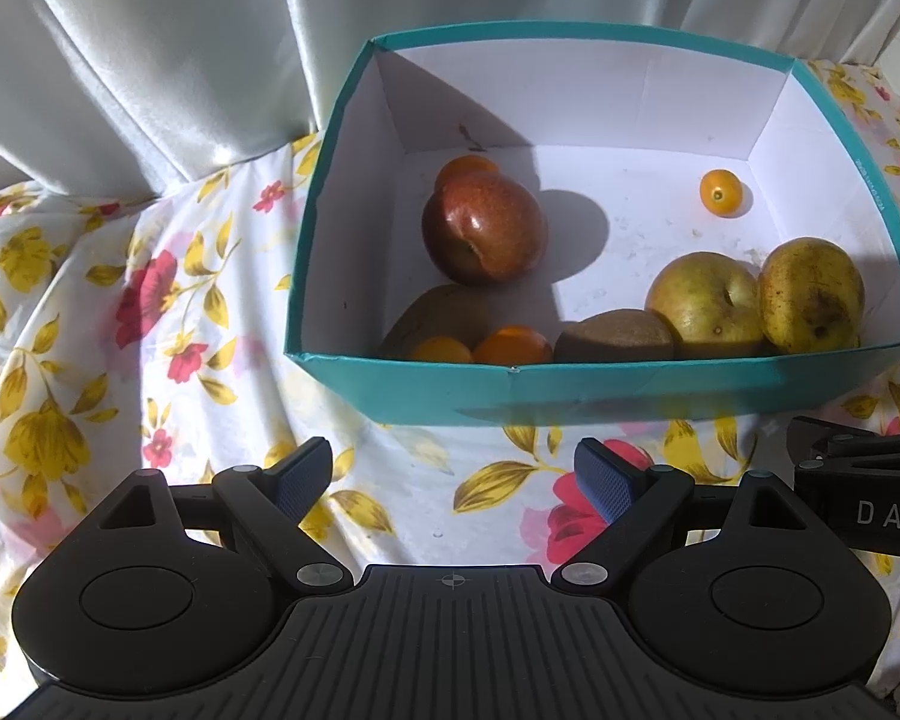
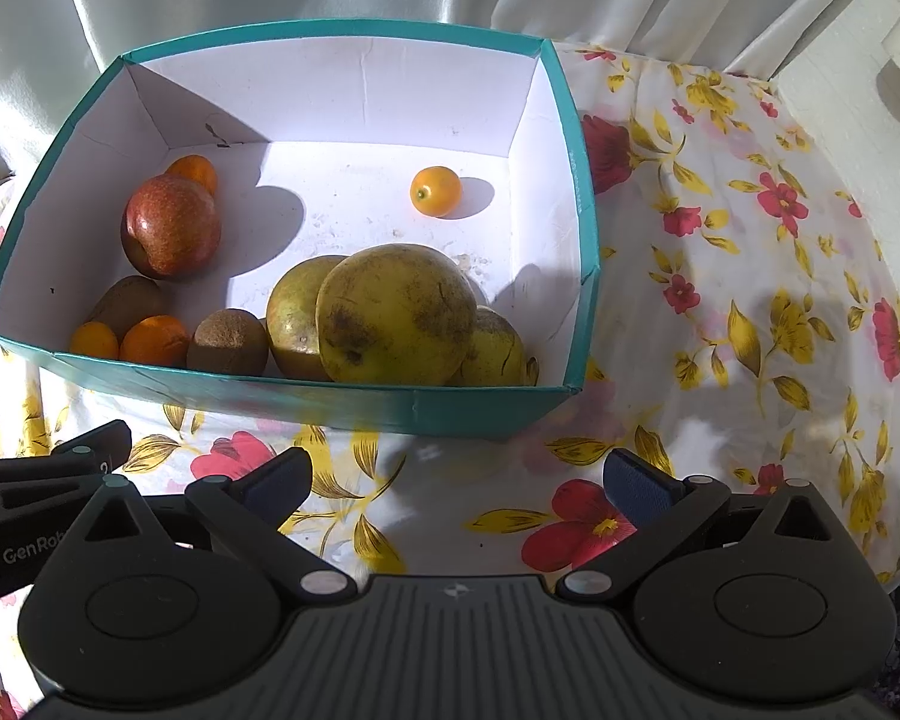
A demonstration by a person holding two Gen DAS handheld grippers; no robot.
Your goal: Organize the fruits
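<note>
Both claws, left (image 1: 453, 474) and right (image 2: 457, 483), are spread wide and holding nothing, hovering over the floral cloth (image 1: 150, 330) just in front of the box (image 1: 570, 390). All the fruit sits inside the box: apple (image 1: 483, 228), pears (image 2: 396, 312), kiwis (image 2: 228, 341).

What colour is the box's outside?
Teal outside, white inside; the box shows best in the right wrist view.

A home — floral tablecloth (image 1: 150, 312), curtains (image 1: 150, 60)
</note>
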